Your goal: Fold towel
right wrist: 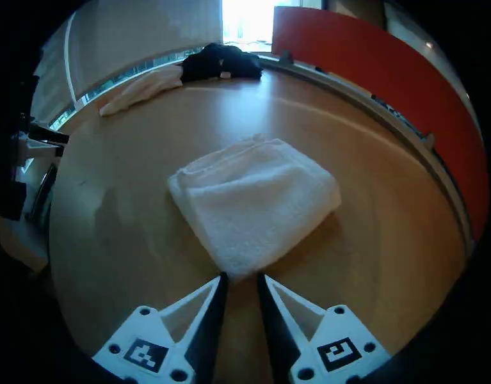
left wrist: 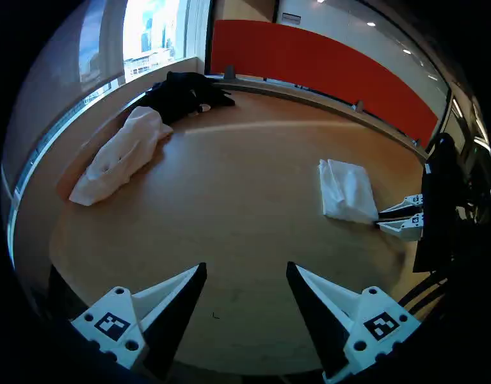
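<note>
A white towel (right wrist: 255, 201) lies folded into a thick square on the wooden table (right wrist: 117, 217); it lies at the right in the left gripper view (left wrist: 344, 191). My right gripper (right wrist: 241, 278) sits low at the towel's near corner, its jaws a narrow gap apart with the corner just ahead of the fingertips, not pinched. Seen from the left gripper view, that right gripper (left wrist: 381, 221) touches the towel's near edge. My left gripper (left wrist: 246, 267) stands wide open over bare table, well away from the towel, holding nothing.
A crumpled white cloth (left wrist: 120, 157) and a black garment (left wrist: 184, 93) lie at the far side of the table by the window. An orange panel (left wrist: 322, 64) runs along the table's back edge. A dark chair (left wrist: 440, 205) stands beside the right gripper.
</note>
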